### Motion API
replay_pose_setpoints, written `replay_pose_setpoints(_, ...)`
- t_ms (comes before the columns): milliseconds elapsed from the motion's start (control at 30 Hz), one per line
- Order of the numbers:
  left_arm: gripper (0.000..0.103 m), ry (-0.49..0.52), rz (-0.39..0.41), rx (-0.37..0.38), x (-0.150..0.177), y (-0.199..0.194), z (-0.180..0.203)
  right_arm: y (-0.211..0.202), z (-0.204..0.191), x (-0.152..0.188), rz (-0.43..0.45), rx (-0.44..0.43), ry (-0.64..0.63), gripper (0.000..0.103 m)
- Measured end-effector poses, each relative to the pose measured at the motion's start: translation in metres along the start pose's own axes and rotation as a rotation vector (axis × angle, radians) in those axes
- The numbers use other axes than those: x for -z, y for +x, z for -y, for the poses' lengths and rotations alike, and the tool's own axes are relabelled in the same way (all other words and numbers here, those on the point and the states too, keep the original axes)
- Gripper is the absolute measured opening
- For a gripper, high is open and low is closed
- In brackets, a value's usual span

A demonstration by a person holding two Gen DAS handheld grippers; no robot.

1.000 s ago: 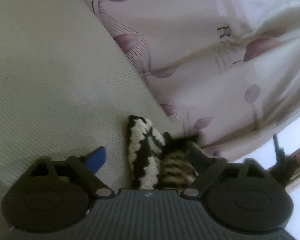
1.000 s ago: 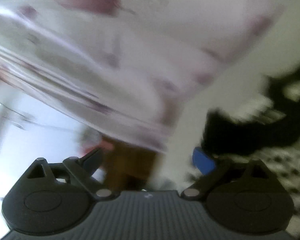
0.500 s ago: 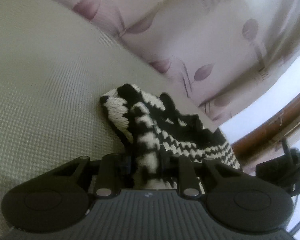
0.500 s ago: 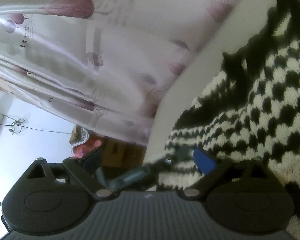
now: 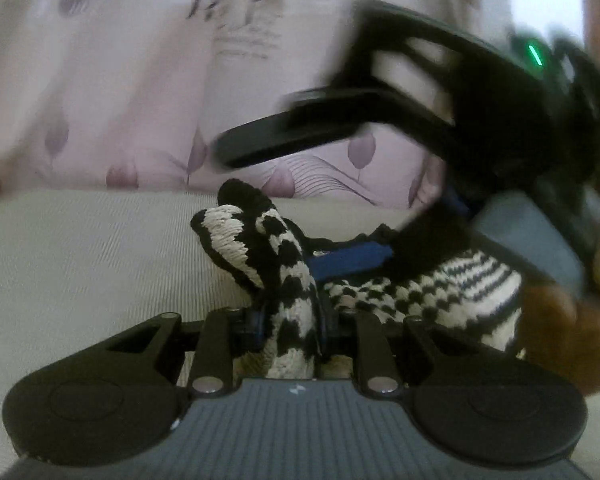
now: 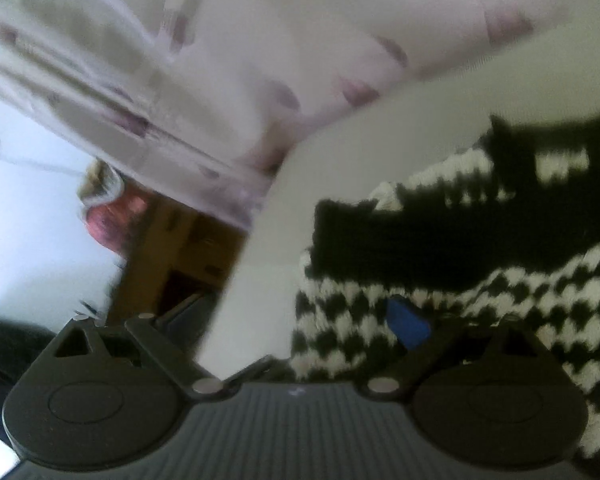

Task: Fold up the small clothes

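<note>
A black-and-white knitted garment (image 5: 400,296) lies on a beige ribbed surface (image 5: 80,280). My left gripper (image 5: 290,320) is shut on a bunched end of it, and the gathered knit sticks up between the fingers. My right gripper (image 5: 404,232) reaches in from the upper right of the left wrist view, its blue pad (image 5: 352,260) resting over the knit. In the right wrist view the right gripper (image 6: 332,344) stands open. Its blue pad (image 6: 406,326) is above the checkered garment (image 6: 500,280), with nothing pinched.
A pale curtain (image 5: 120,100) with purple leaves hangs right behind the surface. A brown fuzzy sleeve (image 5: 560,340) shows at the right. Past the surface's edge (image 6: 260,260) I see wooden furniture (image 6: 180,248) and a red object (image 6: 108,216).
My left gripper went from open to shut on the garment's end and swung sideways with it, rolling as it went. The right gripper has come into the left wrist view.
</note>
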State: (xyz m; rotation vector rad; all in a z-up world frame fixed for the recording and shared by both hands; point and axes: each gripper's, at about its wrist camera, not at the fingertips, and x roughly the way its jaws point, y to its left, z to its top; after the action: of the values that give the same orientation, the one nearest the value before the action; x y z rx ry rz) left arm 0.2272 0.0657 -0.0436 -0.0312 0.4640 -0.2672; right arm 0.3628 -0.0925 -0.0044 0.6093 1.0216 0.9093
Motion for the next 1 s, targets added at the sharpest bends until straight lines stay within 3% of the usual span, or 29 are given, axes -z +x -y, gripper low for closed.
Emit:
replay_pose_setpoints(200,0.023,0.168,0.04,-0.063,0.01,0.002,0.043,0.002,-0.011,0.01,-0.048,0.204,-0.09,0.097)
replay_pose_setpoints(233,0.023,0.179,0.046,-0.06,0.011,0.002,0.048,0.002,-0.009,0.012,-0.047,0.222,-0.096,0.087)
replay_pose_setpoints(267,0.024,0.178,0.048,-0.06,0.012,0.002,0.05,0.002,-0.007,0.013,-0.042,0.24,-0.109,0.062)
replay_pose_setpoints(300,0.026,0.169,0.05,-0.061,0.014,0.0,0.049,0.001,-0.005,0.015,-0.038,0.264,-0.127,0.048)
replay_pose_setpoints(333,0.028,0.149,0.052,-0.053,0.013,-0.001,0.046,0.0,-0.002,0.016,-0.028,0.289,-0.144,0.028)
replay_pose_setpoints(367,0.031,0.122,0.044,-0.032,0.012,-0.002,0.041,-0.003,0.005,0.017,-0.011,0.29,-0.145,0.022)
replay_pose_setpoints(400,0.035,0.097,0.04,-0.02,0.011,-0.005,0.036,-0.007,0.011,0.016,0.008,0.283,-0.137,0.02)
replay_pose_setpoints(467,0.055,0.069,0.053,0.011,0.006,-0.023,0.03,-0.017,0.022,0.018,0.055,0.267,-0.131,0.02)
replay_pose_setpoints(500,0.08,0.055,0.062,0.013,0.003,-0.032,0.029,-0.024,0.027,0.019,0.078,0.243,-0.118,0.02)
replay_pose_setpoints(533,0.096,0.03,0.086,0.001,0.001,-0.044,0.023,-0.029,0.03,0.02,0.101,0.225,-0.111,0.019)
replay_pose_setpoints(600,0.099,-0.031,0.164,-0.022,-0.003,-0.071,0.01,-0.038,0.031,0.02,0.141,0.201,-0.113,0.019)
replay_pose_setpoints(700,0.099,-0.116,0.178,-0.046,-0.008,-0.087,-0.017,-0.052,0.032,0.016,0.18,0.165,-0.111,0.019)
replay_pose_setpoints(800,0.099,-0.168,0.124,-0.05,-0.009,-0.082,-0.035,-0.081,0.036,0.009,0.217,0.152,-0.122,0.019)
replay_pose_setpoints(867,0.099,-0.224,0.071,0.009,-0.005,-0.074,-0.038,-0.112,0.042,0.004,0.249,0.157,-0.144,0.019)
replay_pose_setpoints(1000,0.1,-0.262,0.052,0.07,-0.009,-0.059,-0.026,-0.178,0.057,-0.01,0.304,0.215,-0.207,0.019)
